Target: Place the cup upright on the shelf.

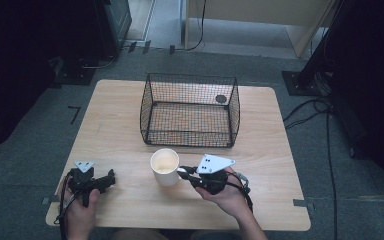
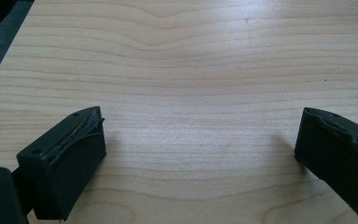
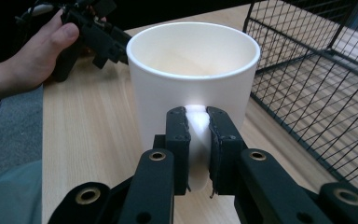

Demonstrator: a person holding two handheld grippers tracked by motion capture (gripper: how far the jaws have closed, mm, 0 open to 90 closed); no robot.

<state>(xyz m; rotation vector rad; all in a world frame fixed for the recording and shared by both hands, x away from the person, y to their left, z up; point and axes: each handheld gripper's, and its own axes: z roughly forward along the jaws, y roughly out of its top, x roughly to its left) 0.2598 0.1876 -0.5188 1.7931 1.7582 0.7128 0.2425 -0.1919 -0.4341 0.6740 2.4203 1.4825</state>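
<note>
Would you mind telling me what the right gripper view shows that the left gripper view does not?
Right gripper view alone: the white mug, its handle clamped by the right gripper, the wire basket, and the left gripper in the person's hand. Left gripper view alone: that gripper's open jaws over bare wood. Both share the wooden table.

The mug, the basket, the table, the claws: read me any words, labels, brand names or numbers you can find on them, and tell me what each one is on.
No readable text in any view.
White mug, held by its handle in the right claw: plain, no print on the side shown.
Wire basket: bare mesh, no tag.
Wooden table: wood grain only.
Left claw, open: plain black pads.
</note>
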